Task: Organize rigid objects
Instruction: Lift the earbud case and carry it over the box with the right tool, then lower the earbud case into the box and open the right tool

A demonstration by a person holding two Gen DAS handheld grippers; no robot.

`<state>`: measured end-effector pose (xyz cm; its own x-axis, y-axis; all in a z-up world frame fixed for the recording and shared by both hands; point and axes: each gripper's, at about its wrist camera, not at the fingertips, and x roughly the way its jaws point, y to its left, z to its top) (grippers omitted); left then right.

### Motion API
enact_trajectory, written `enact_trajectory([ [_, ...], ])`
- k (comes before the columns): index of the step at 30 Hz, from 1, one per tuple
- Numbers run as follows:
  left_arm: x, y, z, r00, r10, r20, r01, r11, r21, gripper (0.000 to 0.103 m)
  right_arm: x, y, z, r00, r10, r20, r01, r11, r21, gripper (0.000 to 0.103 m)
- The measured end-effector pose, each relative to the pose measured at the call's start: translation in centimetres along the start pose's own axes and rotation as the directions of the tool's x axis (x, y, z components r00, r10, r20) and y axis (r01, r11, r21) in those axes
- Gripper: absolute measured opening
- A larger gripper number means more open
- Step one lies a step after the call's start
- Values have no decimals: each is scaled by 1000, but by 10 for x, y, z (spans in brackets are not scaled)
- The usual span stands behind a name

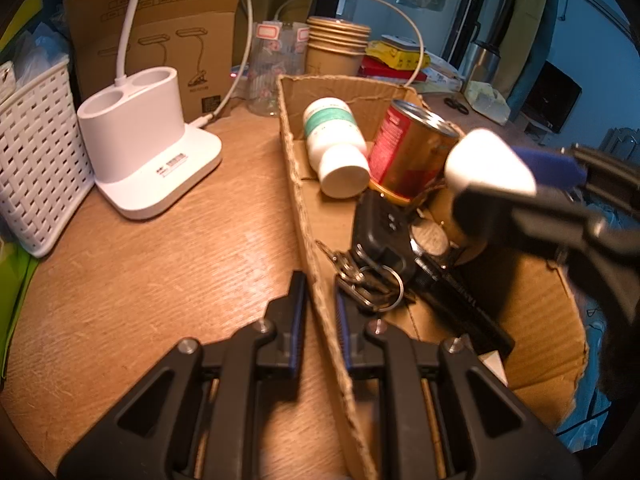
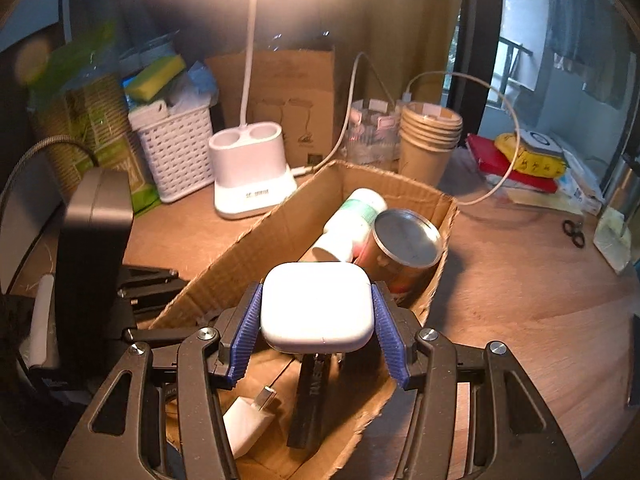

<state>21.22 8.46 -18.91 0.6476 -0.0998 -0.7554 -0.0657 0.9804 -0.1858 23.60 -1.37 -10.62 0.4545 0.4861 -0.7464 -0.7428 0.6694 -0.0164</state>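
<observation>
An open cardboard box [image 1: 532, 304] lies on the wooden table. My left gripper [image 1: 320, 304] is shut on its near side wall, one finger inside and one outside. My right gripper [image 2: 318, 320] hovers over the box, shut on a white rounded earbud case [image 2: 316, 300], which also shows as a white case [image 1: 484, 164] at the right of the left wrist view. Inside the box lie a white pill bottle [image 2: 352, 220] with a green label, a red and gold tin can [image 2: 404, 244], a black key fob with keys [image 1: 378, 240], a long black item [image 1: 460, 300] and a white charger plug [image 2: 248, 420].
A lit white desk lamp's base [image 1: 152, 152] and a white woven basket [image 1: 36, 160] stand left of the box. Stacked paper cups [image 1: 336, 48], a clear container, a brown carton and a looping white cable are behind. Black scissors [image 2: 574, 232] lie on the table at the right.
</observation>
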Motion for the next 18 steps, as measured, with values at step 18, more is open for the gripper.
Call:
enact_trajectory([
  [18,0,0,0,1000,0,0,0,1000,1,15,-1,0,-10,999,1,-33,-1,1000,8,57],
])
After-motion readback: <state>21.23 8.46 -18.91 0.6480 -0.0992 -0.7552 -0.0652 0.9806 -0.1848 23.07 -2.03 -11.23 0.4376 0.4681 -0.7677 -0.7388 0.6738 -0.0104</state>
